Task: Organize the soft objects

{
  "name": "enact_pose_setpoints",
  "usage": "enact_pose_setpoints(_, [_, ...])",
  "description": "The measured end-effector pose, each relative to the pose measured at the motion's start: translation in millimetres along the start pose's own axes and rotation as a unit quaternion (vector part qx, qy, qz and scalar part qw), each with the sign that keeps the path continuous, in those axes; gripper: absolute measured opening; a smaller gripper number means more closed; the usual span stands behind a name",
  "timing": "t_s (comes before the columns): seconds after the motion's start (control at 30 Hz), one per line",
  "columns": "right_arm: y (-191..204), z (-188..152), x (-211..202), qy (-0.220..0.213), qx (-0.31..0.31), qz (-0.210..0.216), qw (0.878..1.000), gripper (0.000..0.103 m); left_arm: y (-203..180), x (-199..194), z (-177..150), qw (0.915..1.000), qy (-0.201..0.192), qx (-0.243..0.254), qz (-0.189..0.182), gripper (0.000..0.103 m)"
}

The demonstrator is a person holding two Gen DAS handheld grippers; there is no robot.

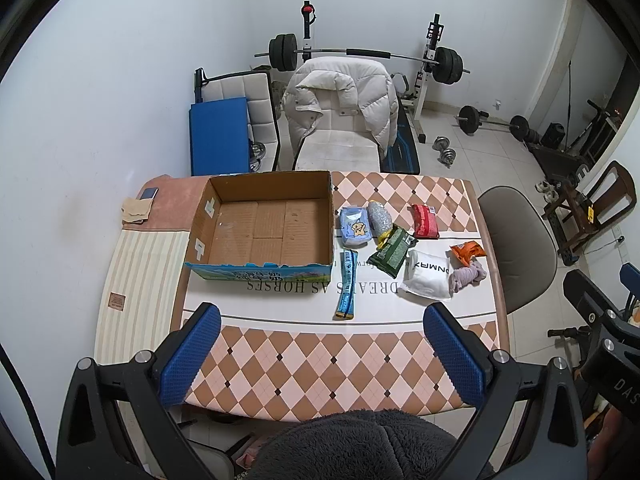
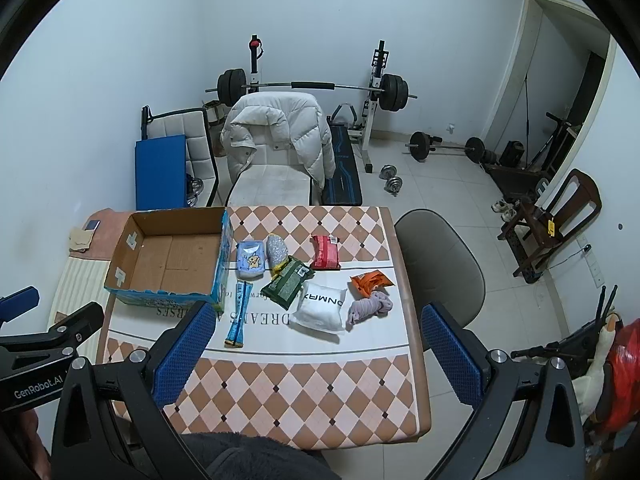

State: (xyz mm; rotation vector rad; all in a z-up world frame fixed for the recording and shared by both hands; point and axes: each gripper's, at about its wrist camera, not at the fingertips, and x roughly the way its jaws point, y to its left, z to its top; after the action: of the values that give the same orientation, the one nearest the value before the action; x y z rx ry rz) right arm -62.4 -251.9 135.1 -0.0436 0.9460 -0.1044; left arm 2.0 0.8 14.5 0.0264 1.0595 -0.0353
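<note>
An empty cardboard box stands open on the table's left half. To its right lie several soft packs: a blue tissue pack, a grey pouch, a green pack, a red pack, a white pack, an orange pack, a purple cloth and a long blue sachet. My left gripper and right gripper are open, empty, above the table's near edge.
The table has a checked cloth. A grey office chair stands at its right side. A white chair with a jacket and weight equipment stand beyond. A phone and cloth lie far left.
</note>
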Motion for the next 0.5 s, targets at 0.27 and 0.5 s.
enact_pose_setpoints(0.27, [0.3, 0.8, 0.0, -0.001, 0.002, 0.000, 1.000, 0.103, 0.7, -1.8, 3.5, 1.0000, -0.001, 0.000, 0.001, 0.103])
enact_pose_setpoints(0.5, [0.7, 1.5, -0.9, -0.003, 0.002, 0.000, 1.000, 0.103, 1.1, -2.6, 5.2, 1.0000, -0.002, 0.000, 0.002, 0.103])
